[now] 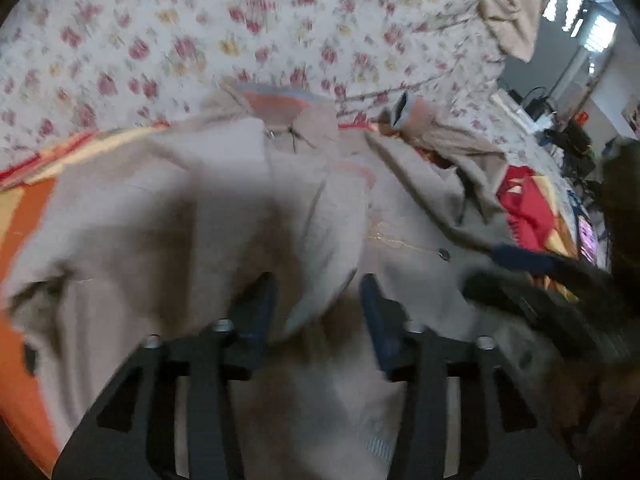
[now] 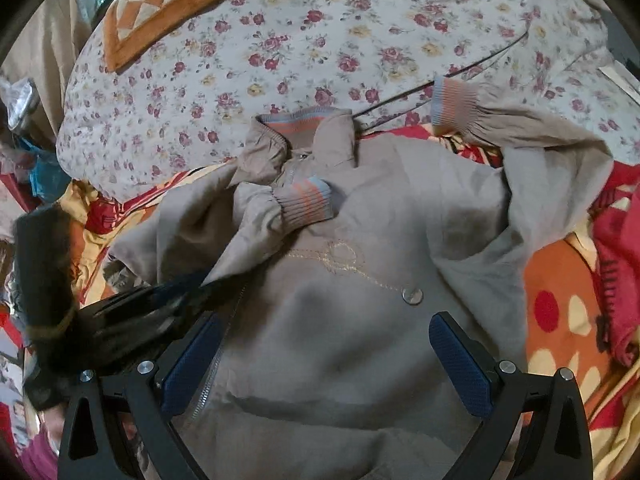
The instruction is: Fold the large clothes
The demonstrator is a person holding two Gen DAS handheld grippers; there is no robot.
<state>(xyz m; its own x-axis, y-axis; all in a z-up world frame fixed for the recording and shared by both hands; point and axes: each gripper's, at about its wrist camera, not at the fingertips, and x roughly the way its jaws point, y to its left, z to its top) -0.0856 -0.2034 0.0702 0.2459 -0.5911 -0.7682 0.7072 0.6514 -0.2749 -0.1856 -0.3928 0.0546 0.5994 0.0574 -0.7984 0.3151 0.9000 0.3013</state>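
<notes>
The bed [image 2: 280, 40] is big and soft, so the tan jacket [image 2: 360, 340] can lie flat on it, front up. One sleeve [image 2: 280, 208] is laid across the chest to make the jacket smaller. The right tongs [image 2: 328, 356] hang wide above it, holding nothing. The left tongs [image 1: 320, 304] are also apart, around a fold of cloth.

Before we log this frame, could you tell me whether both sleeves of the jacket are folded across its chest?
No; only one sleeve cuff lies on the jacket, while the other cuff rests out on the floral quilt.
</notes>
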